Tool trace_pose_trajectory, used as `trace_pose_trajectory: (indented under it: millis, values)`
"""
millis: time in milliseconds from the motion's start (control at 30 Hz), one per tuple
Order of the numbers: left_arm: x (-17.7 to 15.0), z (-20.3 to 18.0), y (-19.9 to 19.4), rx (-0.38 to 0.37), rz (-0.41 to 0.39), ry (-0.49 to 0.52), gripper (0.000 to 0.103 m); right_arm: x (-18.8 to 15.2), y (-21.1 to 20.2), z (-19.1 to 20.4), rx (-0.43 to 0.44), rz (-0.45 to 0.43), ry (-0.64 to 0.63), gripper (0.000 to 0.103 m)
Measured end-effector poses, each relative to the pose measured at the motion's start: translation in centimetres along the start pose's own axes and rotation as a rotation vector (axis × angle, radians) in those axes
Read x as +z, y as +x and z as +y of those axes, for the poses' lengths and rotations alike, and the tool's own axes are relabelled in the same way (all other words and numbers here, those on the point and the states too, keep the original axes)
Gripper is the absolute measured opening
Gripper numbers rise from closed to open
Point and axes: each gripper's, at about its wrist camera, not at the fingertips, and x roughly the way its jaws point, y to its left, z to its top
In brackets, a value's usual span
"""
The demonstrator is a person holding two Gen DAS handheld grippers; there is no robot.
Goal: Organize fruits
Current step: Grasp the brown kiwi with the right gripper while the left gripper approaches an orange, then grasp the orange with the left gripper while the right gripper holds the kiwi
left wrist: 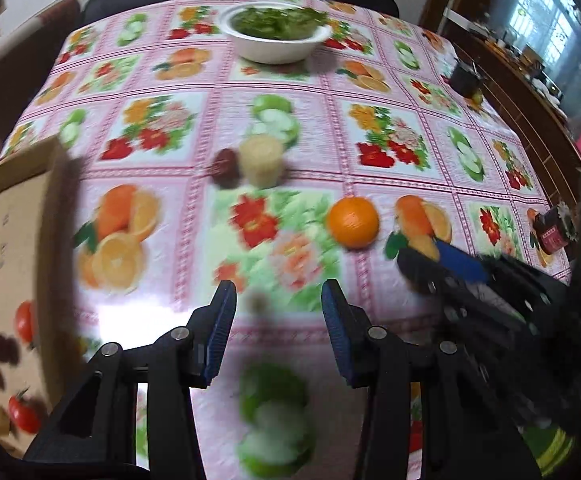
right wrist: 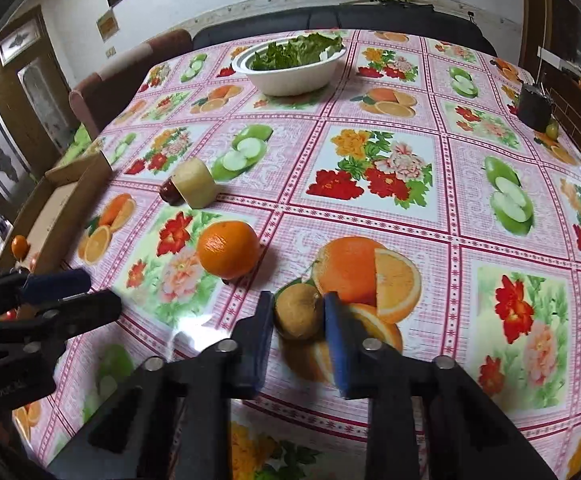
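Observation:
My right gripper (right wrist: 297,314) is shut on a small tan round fruit (right wrist: 299,311) just above the tablecloth. A real orange (right wrist: 228,249) lies left of it; it also shows in the left wrist view (left wrist: 353,222). A pale yellow chunk (right wrist: 195,184) and a dark red fruit (right wrist: 169,192) lie farther back, also in the left wrist view (left wrist: 260,161) (left wrist: 226,167). My left gripper (left wrist: 278,300) is open and empty over the table. A cardboard box (left wrist: 14,248) at the left holds tomatoes and other small fruits. The right gripper (left wrist: 442,264) shows at the right.
A white bowl of greens (right wrist: 292,64) stands at the table's far side. A dark cup (right wrist: 533,110) is at the far right edge, a red jar (left wrist: 552,232) at the right edge. Dark chairs stand behind the table.

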Motion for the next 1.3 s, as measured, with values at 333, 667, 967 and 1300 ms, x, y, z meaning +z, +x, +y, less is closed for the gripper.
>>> trace_pose_trajectory:
  millis: [333,667,967,1300]
  values:
    - [3.3,-3.9,2.6,-0.055,0.002,0.017,0.055,-2.7,-4.3,-4.0,0.051,-0.043,0.121,0.026]
    - [5.0,-5.1,5.1,-0.073,0.019,-0.015,0.054,-3.8,-6.1,-5.7,0.060,-0.069,0.179,0.026]
    - [7.6,-7.4,6.5,-0.076,0.005,-0.005,0.054,-4.1,-6.0,-5.2,0.078,-0.065,0.175,0.026]
    - [8.5,-7.1,6.6,-0.038,-0.047,-0.005,0.029,-4.2,-6.0,-5.1,0.082,-0.062,0.172,0.026]
